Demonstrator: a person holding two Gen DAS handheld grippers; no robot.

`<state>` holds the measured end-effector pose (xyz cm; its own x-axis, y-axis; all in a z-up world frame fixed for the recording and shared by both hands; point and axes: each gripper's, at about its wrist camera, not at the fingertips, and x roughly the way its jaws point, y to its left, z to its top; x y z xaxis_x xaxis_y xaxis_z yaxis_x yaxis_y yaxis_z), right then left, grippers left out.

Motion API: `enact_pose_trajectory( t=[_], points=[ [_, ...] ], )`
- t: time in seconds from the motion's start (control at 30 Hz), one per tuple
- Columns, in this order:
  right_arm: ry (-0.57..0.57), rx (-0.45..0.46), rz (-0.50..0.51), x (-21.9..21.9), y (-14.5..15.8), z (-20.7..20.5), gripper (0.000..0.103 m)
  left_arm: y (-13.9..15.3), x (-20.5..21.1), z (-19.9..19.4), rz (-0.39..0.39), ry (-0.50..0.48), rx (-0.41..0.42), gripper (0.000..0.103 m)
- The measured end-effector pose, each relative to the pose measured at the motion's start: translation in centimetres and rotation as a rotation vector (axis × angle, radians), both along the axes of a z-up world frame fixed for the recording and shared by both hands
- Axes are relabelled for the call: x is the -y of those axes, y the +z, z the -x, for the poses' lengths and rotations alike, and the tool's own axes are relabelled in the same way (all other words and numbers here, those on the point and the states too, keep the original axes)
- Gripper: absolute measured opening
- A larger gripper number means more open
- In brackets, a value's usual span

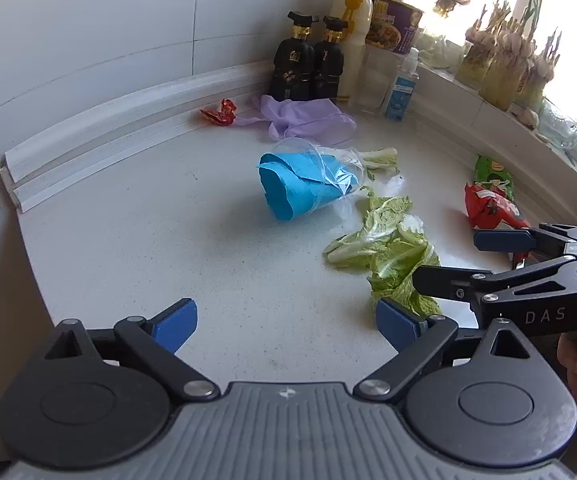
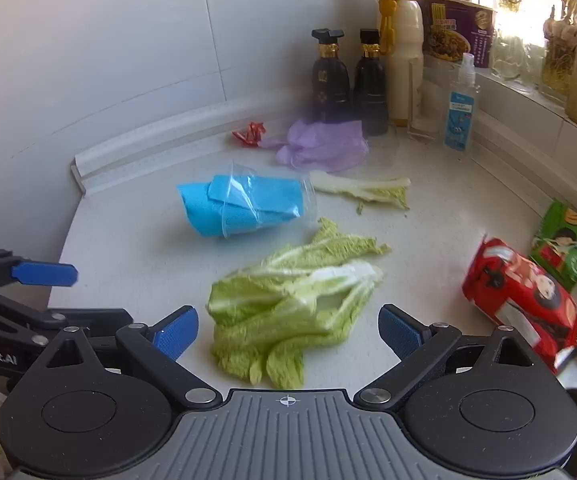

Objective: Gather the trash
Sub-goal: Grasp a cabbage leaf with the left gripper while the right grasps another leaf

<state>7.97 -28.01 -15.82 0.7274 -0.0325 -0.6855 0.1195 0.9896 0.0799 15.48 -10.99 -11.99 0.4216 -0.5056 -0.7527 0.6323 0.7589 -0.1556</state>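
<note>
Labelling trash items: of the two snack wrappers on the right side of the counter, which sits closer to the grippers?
The red wrapper. It lies nearer the grippers and the counter's front edge; the green wrapper sits behind it, toward the windowsill.

bright daylight from blown-out window point(image 1: 568, 40), fisheye-curved edges, slight motion blur

White speckled countertop point(image 2: 136, 248); on it: clear plastic cup point(image 2: 264, 204) on its side holding blue paper point(image 2: 208, 212); cabbage leaves point(image 2: 296, 300); purple glove point(image 2: 324, 144); red wrapper point(image 2: 248, 134); red snack packet point(image 2: 520, 296); green packet point(image 2: 560, 248); two dark bottles point(image 2: 348, 80).
</note>
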Motion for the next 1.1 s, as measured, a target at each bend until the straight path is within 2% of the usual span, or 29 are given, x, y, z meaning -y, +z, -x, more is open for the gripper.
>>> enact_pose_trajectory(
  t=[0.2,0.3,0.5,0.57,0.67,0.77,1.0,1.1],
  points=[
    [-0.011,0.027,-0.046,1.0,-0.6,-1.9,0.096,-1.0,0.6,-1.2,0.021,-0.035,-0.015,0.086],
    [-0.011,0.014,-0.034,1.1,-1.1,-2.3,0.087,-1.4,1.1,-1.5,0.026,-0.062,-0.022,0.079],
    [-0.031,-0.028,-0.05,2.3,-2.4,-2.1,0.056,-2.4,2.3,-2.1,0.049,-0.105,-0.047,0.067],
    [-0.035,-0.036,-0.052,2.6,-2.7,-1.9,0.034,-2.7,2.8,-2.3,0.058,-0.109,-0.057,0.065],
    [-0.055,-0.036,-0.042,3.3,-2.5,-1.5,0.016,-2.7,3.5,-2.3,0.067,-0.118,-0.055,0.061],
    [-0.069,-0.023,-0.075,4.2,-2.1,-1.0,0.013,-2.8,4.4,-2.3,0.075,-0.133,-0.046,0.057],
    [-0.093,-0.025,-0.042,4.7,-1.7,-0.5,0.013,-3.0,7.2,-1.9,0.074,-0.177,-0.005,0.048],
    [-0.099,-0.026,-0.04,4.9,-1.6,-0.3,0.012,-3.1,8.2,-1.9,0.051,-0.176,0.027,0.047]
  ],
)
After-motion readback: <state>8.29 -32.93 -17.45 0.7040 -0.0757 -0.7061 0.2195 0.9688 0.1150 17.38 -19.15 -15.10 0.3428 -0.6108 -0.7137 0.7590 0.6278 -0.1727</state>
